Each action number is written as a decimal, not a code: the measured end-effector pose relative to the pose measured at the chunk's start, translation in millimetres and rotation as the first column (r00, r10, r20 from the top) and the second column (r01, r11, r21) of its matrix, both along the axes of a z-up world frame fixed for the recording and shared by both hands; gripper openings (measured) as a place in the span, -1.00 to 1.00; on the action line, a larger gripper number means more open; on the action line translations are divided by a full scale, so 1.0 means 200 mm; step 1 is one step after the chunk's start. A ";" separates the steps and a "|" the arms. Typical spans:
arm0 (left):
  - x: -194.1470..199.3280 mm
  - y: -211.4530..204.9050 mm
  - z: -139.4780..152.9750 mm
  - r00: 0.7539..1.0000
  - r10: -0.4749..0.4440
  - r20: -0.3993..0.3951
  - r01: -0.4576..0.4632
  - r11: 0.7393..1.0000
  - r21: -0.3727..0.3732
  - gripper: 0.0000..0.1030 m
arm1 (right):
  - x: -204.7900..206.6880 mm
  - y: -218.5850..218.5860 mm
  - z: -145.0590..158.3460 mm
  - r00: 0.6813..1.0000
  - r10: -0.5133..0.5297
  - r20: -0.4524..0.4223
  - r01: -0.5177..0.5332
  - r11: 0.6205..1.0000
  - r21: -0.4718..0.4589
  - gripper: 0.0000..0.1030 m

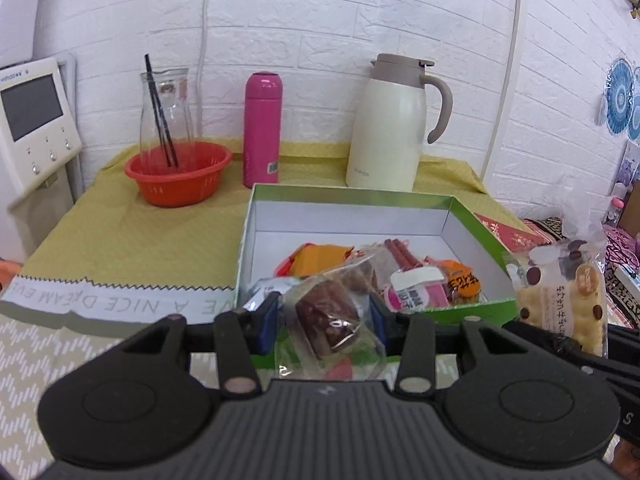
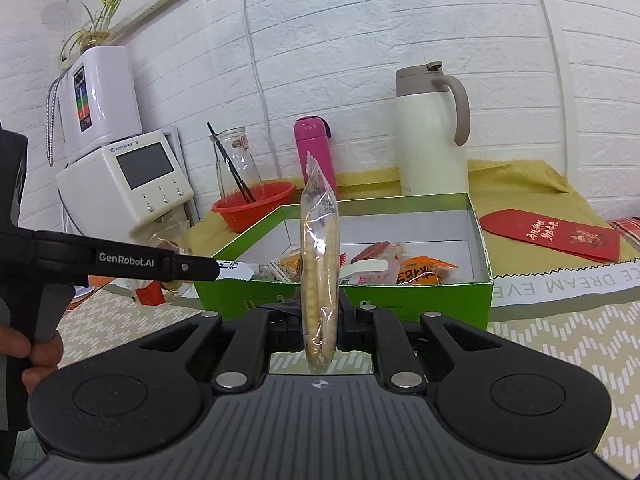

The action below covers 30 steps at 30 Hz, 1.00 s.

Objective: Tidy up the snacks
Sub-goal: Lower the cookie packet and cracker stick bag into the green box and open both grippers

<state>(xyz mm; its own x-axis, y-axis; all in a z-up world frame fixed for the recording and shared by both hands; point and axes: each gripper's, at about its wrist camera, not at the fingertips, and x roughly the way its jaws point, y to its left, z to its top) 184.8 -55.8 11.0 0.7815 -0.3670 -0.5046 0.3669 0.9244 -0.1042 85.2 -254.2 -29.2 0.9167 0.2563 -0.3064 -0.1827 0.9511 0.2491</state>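
Right now my left gripper [image 1: 326, 322] is clamped on a small clear-wrapped brown cake [image 1: 328, 320], its blue pads pressing the wrapper from both sides, just in front of the near wall of the green box [image 1: 476, 220]. My right gripper [image 2: 320, 320] is clamped on a cracker packet [image 2: 319, 264], a clear bag of pale biscuits held upright on its edge between the two fingers, also just short of the box's near wall. In the left wrist view that same packet shows at the right edge, with chocolate-chip dots on its wrapper.

The box stands open on the tabletop [image 1: 120, 232], which is covered by a yellow cloth, and its white inside already holds a heap of wrapped snacks [image 1: 400, 276]: orange packets, a pink-and-white one, and thin red sticks. Behind the box, along the white brick wall, stand a pink bottle [image 1: 262, 128] and a cream jug [image 1: 390, 124] with a tan lid and handle. Left of them an orange bowl [image 1: 178, 174] holds a glass carafe [image 1: 164, 116] with black straws in it. A red envelope [image 2: 550, 234] lies flat on the cloth to the right of the box. A white appliance with a screen [image 2: 132, 184] stands off the left end of the tabletop. In the right wrist view my hand [image 2: 32, 354] grips the left gripper's handle at the left edge.
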 end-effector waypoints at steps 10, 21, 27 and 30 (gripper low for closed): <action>0.30 -0.25 0.00 1.000 -0.008 0.022 0.007 0.998 0.061 -0.15 | 0.29 -0.08 0.05 0.996 -0.084 0.011 0.083 0.996 0.031 -0.56; 0.46 -0.22 -0.16 0.998 0.069 -0.008 -0.067 0.992 0.105 -0.03 | 0.55 -0.12 -0.12 0.982 -0.157 -0.105 0.150 0.986 -0.072 -0.54; 0.45 -0.20 -0.16 0.996 0.087 0.016 -0.089 0.989 0.118 0.16 | 0.55 -0.11 -0.11 0.988 -0.135 -0.077 0.128 0.987 -0.098 0.26; 0.42 -0.17 -0.12 0.994 0.101 0.039 -0.105 0.987 0.120 0.23 | 0.50 -0.10 -0.07 0.989 -0.150 -0.008 0.148 0.983 -0.105 0.92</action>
<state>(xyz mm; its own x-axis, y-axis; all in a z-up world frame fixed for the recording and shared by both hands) 269.0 -90.1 -12.3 0.8289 -0.2210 -0.5139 0.2704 0.9625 0.0223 184.4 -274.4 -44.0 0.9371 0.0834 -0.3389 -0.0339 0.9882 0.1495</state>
